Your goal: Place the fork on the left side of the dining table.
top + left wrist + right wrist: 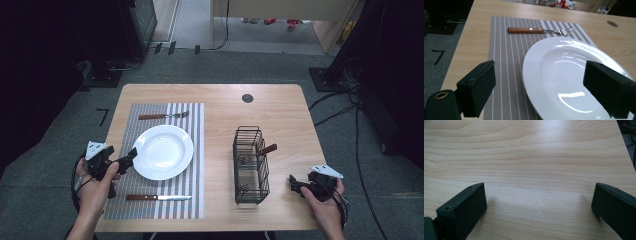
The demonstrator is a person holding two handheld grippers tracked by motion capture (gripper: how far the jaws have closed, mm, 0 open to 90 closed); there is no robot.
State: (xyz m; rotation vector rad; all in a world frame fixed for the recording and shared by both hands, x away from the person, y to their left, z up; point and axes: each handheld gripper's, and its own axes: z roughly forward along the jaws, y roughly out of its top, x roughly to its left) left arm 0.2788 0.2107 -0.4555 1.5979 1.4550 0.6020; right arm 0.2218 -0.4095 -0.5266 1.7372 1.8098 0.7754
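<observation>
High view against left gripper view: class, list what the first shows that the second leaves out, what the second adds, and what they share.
High view alone: the knife on the mat's near edge, the wire basket with a handle sticking out, and the right tongs. Left gripper view alone: a close look between the open left tongs, with the plate's near rim between them. Shared: plate, fork, striped mat, table.
</observation>
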